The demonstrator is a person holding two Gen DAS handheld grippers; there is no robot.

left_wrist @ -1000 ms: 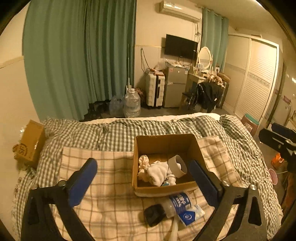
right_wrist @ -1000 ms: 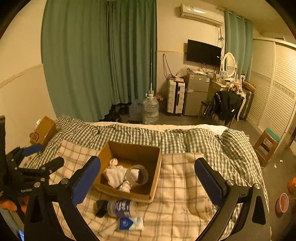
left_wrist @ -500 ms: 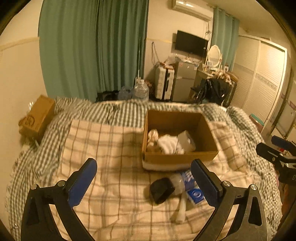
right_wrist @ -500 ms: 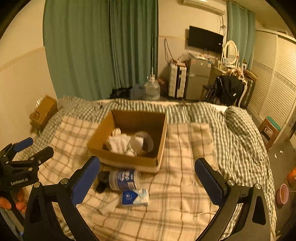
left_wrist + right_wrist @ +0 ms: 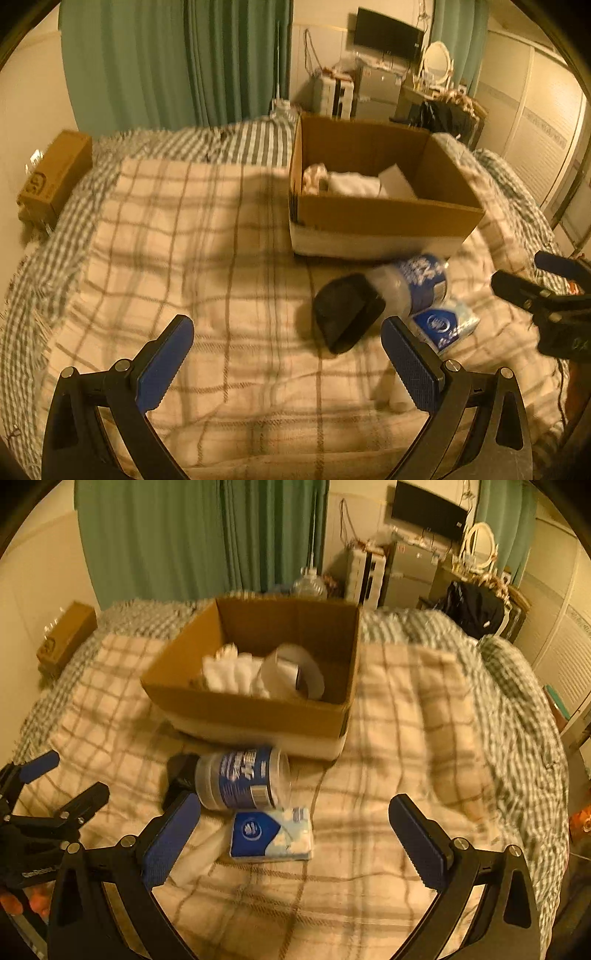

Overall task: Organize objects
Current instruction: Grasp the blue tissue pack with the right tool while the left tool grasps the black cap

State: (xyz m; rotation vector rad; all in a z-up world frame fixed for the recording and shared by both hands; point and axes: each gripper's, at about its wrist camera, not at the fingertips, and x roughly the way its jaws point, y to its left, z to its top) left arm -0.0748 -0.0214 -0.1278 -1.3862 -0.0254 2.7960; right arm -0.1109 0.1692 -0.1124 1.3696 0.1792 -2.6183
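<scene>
An open cardboard box (image 5: 388, 218) (image 5: 255, 712) sits on the plaid blanket and holds white cloth (image 5: 232, 672) and a tape roll (image 5: 291, 672). In front of it lies a clear jar with a blue label (image 5: 243, 779) (image 5: 417, 284) and a black lid (image 5: 345, 310). A blue tissue pack (image 5: 271, 834) (image 5: 443, 325) lies beside the jar. A white tube (image 5: 195, 860) lies below it. My left gripper (image 5: 284, 362) is open and empty, low over the blanket, left of the lid. My right gripper (image 5: 295, 830) is open and empty, over the tissue pack.
A small brown carton (image 5: 55, 177) sits at the bed's left edge by the wall. Green curtains (image 5: 177, 59), a fridge and a dresser stand beyond the bed. The right gripper shows at the right edge in the left wrist view (image 5: 554, 302).
Both grippers have moved forward and down toward the bed. The box, jar and tissue pack now look larger and closer. Both stay open.
</scene>
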